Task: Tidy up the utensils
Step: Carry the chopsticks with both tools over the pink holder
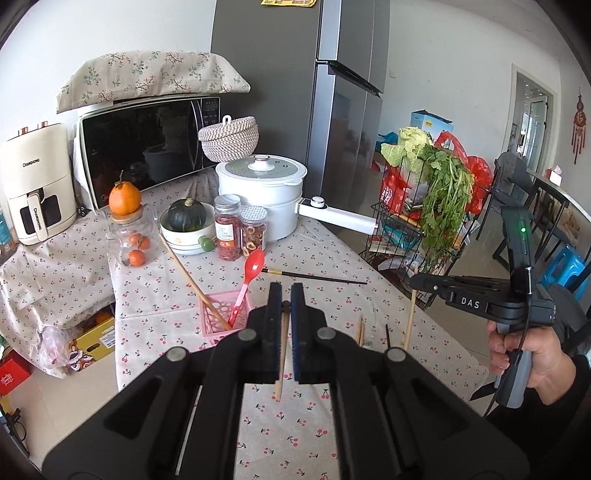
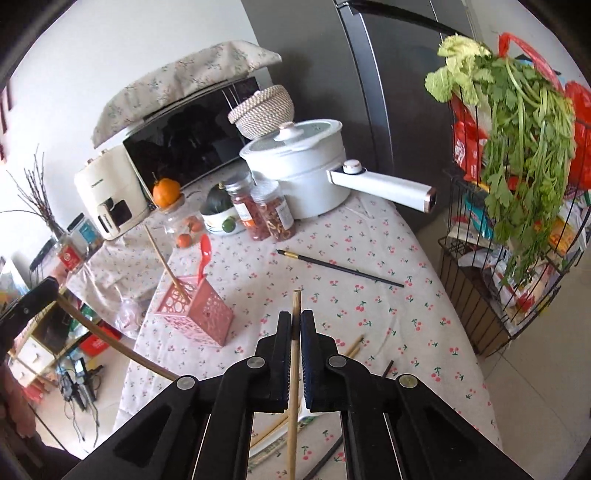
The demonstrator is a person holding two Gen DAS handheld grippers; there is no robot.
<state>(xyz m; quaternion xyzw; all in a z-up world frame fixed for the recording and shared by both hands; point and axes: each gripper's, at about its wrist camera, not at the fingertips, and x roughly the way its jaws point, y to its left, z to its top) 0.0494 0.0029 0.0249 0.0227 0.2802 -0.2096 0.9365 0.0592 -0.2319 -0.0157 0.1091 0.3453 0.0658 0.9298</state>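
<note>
White walls (image 1: 92, 33) and a tall grey refrigerator (image 1: 332, 110) at twelve o'clock back the cherry-print worktop (image 1: 332, 306). At three o'clock, daylight fills a doorway (image 1: 533, 110) beyond dark chairs (image 1: 517, 184) on pale floor (image 1: 476, 258).

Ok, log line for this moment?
left gripper: shut on wooden chopstick | right gripper: shut on bamboo chopstick | pink holder: spoon, one chopstick inside

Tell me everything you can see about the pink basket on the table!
The pink basket is a small square plastic holder with walls full of round holes. It stands upright on the cherry-print tablecloth, near the table's left edge, in front of the jars. Its top is open. Inside, a red spoon stands bowl up and a wooden chopstick leans out toward the back left. Neither hand-held gripper touches it.
</note>
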